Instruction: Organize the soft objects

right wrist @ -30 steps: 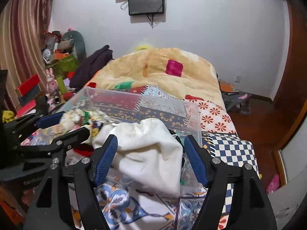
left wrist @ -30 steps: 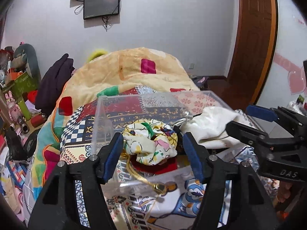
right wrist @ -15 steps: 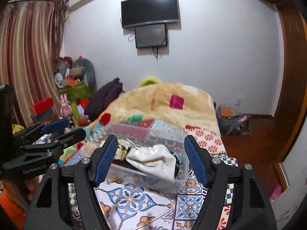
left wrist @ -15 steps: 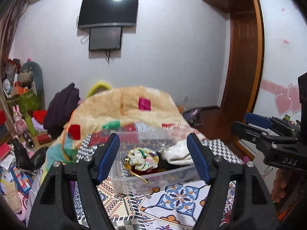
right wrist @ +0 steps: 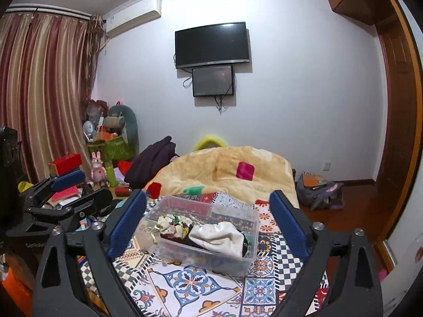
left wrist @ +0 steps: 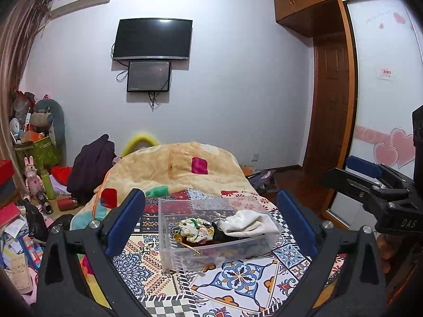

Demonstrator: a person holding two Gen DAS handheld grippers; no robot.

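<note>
A clear plastic box [left wrist: 185, 251] stands on the patterned bedspread [left wrist: 238, 277]; it also shows in the right wrist view [right wrist: 246, 260]. Inside lie a floral fabric bundle [left wrist: 195, 228], a white cloth [left wrist: 248, 223] draped over the right rim, and dark and red items beneath. In the right wrist view the floral bundle [right wrist: 171, 223] and white cloth [right wrist: 219, 236] show too. My left gripper [left wrist: 211, 220] is open and empty, held back from the box. My right gripper [right wrist: 207, 223] is open and empty, also back from the box.
A yellow quilt [left wrist: 179, 163] is heaped at the bed's far end. Clutter, toys and a dark garment [left wrist: 92, 158] fill the left side. A bag [right wrist: 317, 190] lies on the floor at right. A wooden door [left wrist: 330, 105] and wardrobe stand right.
Both grippers have pulled back and up from the box, which now looks much smaller and farther off. The cloths stay in the box. Both stayed open.
</note>
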